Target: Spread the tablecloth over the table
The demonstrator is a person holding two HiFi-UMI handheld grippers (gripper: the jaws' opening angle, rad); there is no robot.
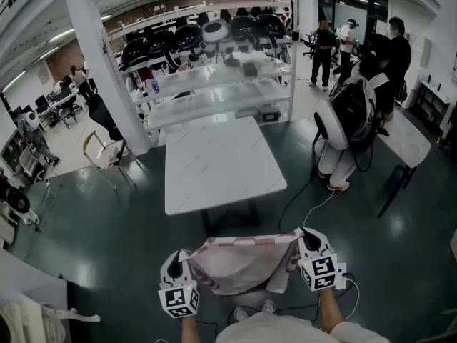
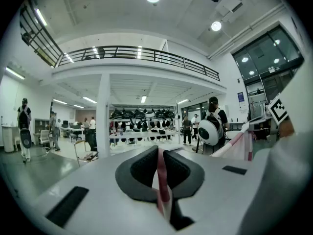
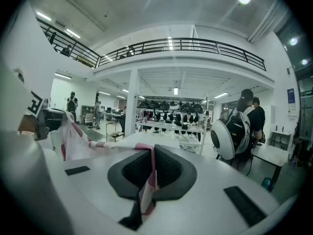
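Nearest me, my left gripper (image 1: 176, 259) and right gripper (image 1: 308, 240) are each pinched tight on a top corner of the pink-and-white tablecloth (image 1: 239, 264), which sags between the 2, held in the air short of the table (image 1: 221, 159). That white table stands just past it, with a chair (image 1: 100, 148) off its left and a person with a round white backpack (image 1: 346, 116) off its right. Beyond, a shelf rack (image 1: 214, 95) carries dark helmet-like shells (image 1: 153, 45) on its top tier.
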